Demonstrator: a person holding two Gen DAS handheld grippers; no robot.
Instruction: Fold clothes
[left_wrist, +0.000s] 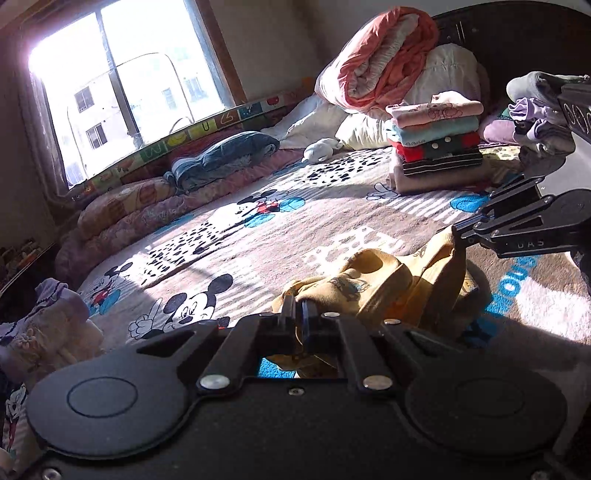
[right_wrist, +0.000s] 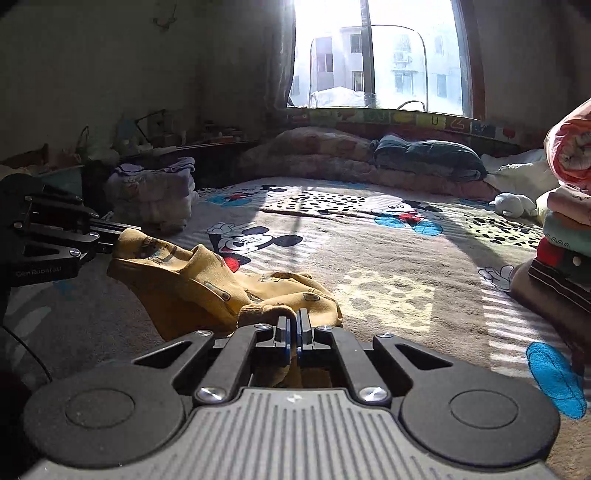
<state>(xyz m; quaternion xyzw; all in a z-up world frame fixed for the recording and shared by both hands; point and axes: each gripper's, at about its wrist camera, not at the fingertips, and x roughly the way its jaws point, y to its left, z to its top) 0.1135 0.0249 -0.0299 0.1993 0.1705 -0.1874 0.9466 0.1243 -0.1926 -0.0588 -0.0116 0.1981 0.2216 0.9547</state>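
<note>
I have both grippers, left gripper (left_wrist: 298, 314) and right gripper (right_wrist: 293, 328), clamped on the crumpled yellow garment (right_wrist: 207, 280) on the bed (right_wrist: 388, 258), near the folded stack (left_wrist: 436, 144); its folding remains undone

I see a yellow garment (left_wrist: 388, 291) with small cartoon prints | crumpled, unfolded, two corners lifted and its middle sagging onto the Mickey-print blanket (left_wrist: 258, 236) | stack of folded clothes (left_wrist: 436, 147) upright further back on that blanket, pink on top, then teal, red, striped, beige lowest
</note>
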